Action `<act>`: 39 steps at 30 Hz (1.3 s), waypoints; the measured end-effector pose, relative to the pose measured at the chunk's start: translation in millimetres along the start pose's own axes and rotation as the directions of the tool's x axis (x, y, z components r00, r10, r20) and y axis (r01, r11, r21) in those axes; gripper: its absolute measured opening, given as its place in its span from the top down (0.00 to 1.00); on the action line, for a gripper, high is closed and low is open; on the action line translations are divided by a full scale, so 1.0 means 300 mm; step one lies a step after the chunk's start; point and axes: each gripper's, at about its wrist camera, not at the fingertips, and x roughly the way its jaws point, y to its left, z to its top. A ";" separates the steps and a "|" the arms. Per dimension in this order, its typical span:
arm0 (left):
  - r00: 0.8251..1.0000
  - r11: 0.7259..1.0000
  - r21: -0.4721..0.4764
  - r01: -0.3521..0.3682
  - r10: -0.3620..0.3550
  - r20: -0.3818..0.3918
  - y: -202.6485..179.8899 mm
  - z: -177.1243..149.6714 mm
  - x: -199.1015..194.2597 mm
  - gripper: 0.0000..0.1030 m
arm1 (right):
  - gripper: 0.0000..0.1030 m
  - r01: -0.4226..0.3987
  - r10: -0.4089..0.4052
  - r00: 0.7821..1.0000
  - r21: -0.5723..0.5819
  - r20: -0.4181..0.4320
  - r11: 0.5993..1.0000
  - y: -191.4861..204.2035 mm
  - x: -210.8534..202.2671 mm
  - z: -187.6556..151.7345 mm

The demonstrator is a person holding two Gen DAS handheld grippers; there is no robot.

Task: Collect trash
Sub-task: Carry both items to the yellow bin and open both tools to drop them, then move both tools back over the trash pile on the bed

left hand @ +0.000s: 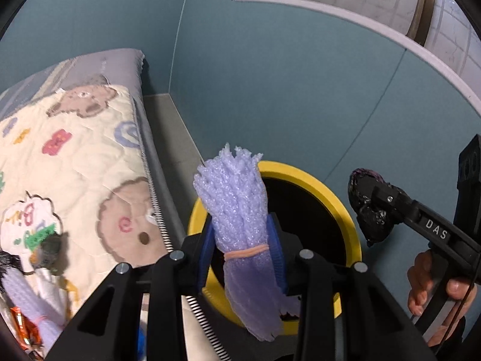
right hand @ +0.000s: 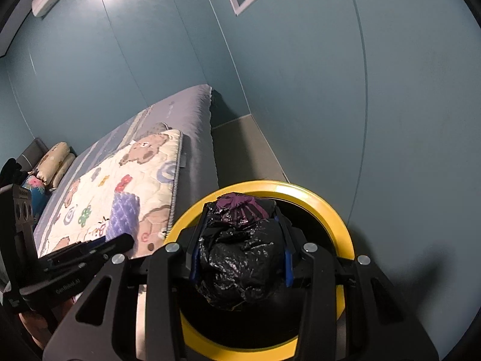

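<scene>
Both grippers are carrying trash and hanging over the yellow-rimmed bin (right hand: 336, 210), which is filling the lower middle of both views, so the step in hand appears to be the drop. The left gripper (left hand: 242, 246) is clamping its blue-padded fingers (left hand: 278, 249) narrowly around a bundle of lilac foam netting (left hand: 237, 207) tied with a rubber band, and the bundle is standing upright over the left part of the rim, its lower end hanging inside the ring. The right gripper (right hand: 240, 258) is gripping a crumpled black plastic bag (right hand: 240, 258) with a purple knot, and in its own view the wad is sitting squarely over the dark mouth of the bin. To do this well, the right one should probably open first, since it is already centred; the left would do better to shift toward the middle of the opening before letting go, because the long netting could catch the rim and tip out onto the floor beside the bed (right hand: 192, 111). More scraps are lying on the quilt (left hand: 90, 165) at the lower left of the left view, including another lilac bundle (left hand: 27, 303) and an orange wrapper (left hand: 22, 325), so more trips seem to be waiting.
</scene>
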 end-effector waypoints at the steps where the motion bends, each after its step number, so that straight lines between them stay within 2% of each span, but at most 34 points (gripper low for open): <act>1: 1.000 1.000 0.000 0.003 -0.003 -0.007 -0.004 -0.001 0.017 0.68 | 0.63 0.006 -0.006 1.000 -0.002 -0.004 1.000 -0.006 0.015 -0.001; 8: 0.999 1.000 -0.010 0.020 -0.021 -0.032 -0.037 -0.006 0.077 0.66 | 0.58 0.054 -0.055 0.998 -0.027 -0.014 0.998 -0.023 0.057 -0.011; 10: 0.999 0.999 -0.016 0.028 -0.029 -0.030 -0.036 -0.001 0.083 0.62 | 0.57 0.071 -0.071 0.997 -0.019 -0.011 0.997 -0.033 0.055 -0.014; 12: 0.999 1.000 -0.012 0.026 -0.027 -0.024 -0.038 -0.001 0.081 0.56 | 0.53 0.080 -0.080 0.997 -0.011 -0.015 0.997 -0.044 0.059 -0.011; 13: 1.000 1.000 -0.014 0.022 -0.022 -0.022 -0.040 -0.002 0.079 0.48 | 0.51 0.089 -0.089 0.996 -0.008 -0.014 0.996 -0.046 0.061 -0.011; 14: 1.000 1.000 -0.018 0.018 -0.019 -0.019 -0.039 -0.001 0.076 0.44 | 0.46 0.094 -0.094 0.996 -0.004 -0.013 0.996 -0.048 0.064 -0.009; 16: 1.000 0.999 -0.033 0.025 -0.025 -0.013 -0.033 -0.001 0.067 0.41 | 0.46 0.101 -0.101 0.995 0.006 -0.017 0.995 -0.054 0.070 -0.007; 17: 1.000 0.999 -0.038 0.024 -0.025 -0.012 -0.030 0.000 0.065 0.36 | 0.46 0.108 -0.108 0.994 0.012 -0.019 0.994 -0.059 0.071 -0.007; 23: 0.999 0.998 -0.061 -0.023 0.025 0.039 0.012 -0.004 0.010 0.17 | 0.44 0.116 -0.116 0.993 0.022 -0.011 0.993 -0.059 0.039 -0.020; 28: 0.992 0.994 -0.064 -0.093 0.099 0.085 0.067 -0.038 -0.078 0.10 | 0.42 0.091 -0.090 0.996 0.021 -0.012 0.996 -0.032 0.013 -0.054; 32: 0.982 0.987 -0.088 -0.133 0.143 0.125 0.127 -0.072 -0.165 0.08 | 0.40 0.040 -0.040 0.999 -0.004 -0.020 0.999 0.027 -0.009 -0.093; 39: 0.969 0.979 -0.126 -0.162 0.182 0.166 0.186 -0.128 -0.327 0.08 | 0.37 -0.023 0.023 1.000 -0.069 -0.010 0.997 0.170 -0.071 -0.132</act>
